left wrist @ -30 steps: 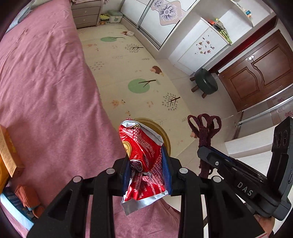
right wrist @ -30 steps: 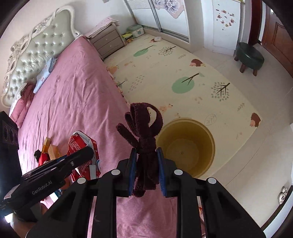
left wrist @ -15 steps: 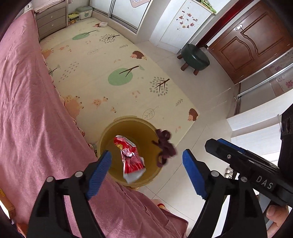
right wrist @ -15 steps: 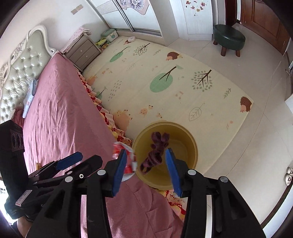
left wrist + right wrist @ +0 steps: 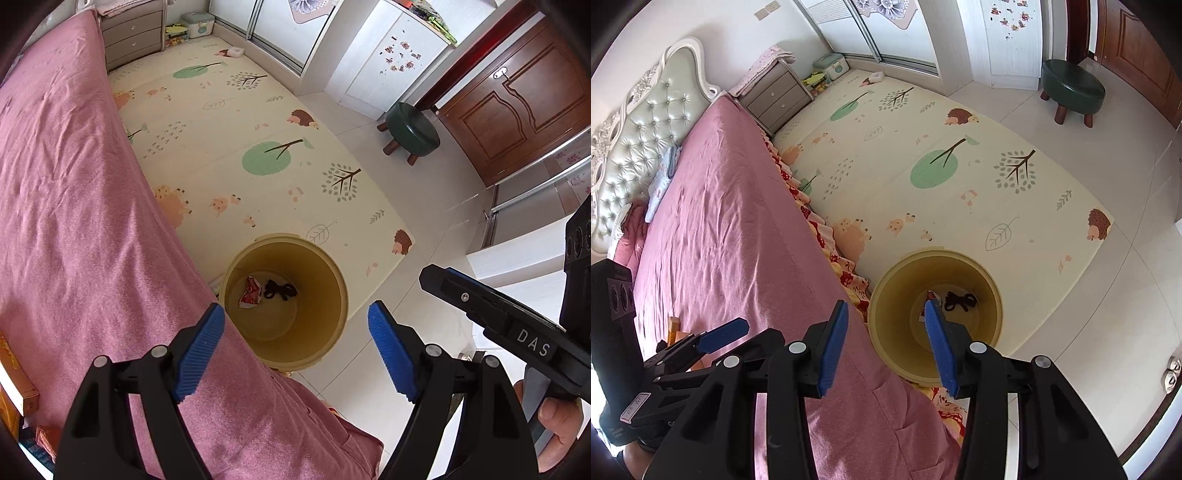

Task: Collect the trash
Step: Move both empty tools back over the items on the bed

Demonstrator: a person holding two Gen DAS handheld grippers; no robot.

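Observation:
A yellow bin [image 5: 334, 275] stands on the floor against the bed's edge. On its bottom lie a crumpled red snack wrapper [image 5: 252, 291] and a dark maroon knotted cord [image 5: 281, 290]. My left gripper [image 5: 295, 310] hangs above the bin, open, with nothing between its blue pads. My right gripper [image 5: 885, 306] is open and empty too, over the bin's [image 5: 938, 254] near rim. The right wrist view shows the cord [image 5: 958, 301] inside, while the wrapper is mostly hidden behind a finger. Each gripper shows at the edge of the other's view.
The pink bed [image 5: 74, 221] fills the left side, with an orange box [image 5: 22, 387] at its near edge. A patterned play mat [image 5: 240, 147] covers the floor beyond the bin. A green stool [image 5: 412, 129], a nightstand [image 5: 775, 96] and a wooden door [image 5: 517, 92] stand farther off.
Both grippers opened and let go. The red wrapper and the dark cord fell into the bin. Both hands shifted over the bin and a little lower.

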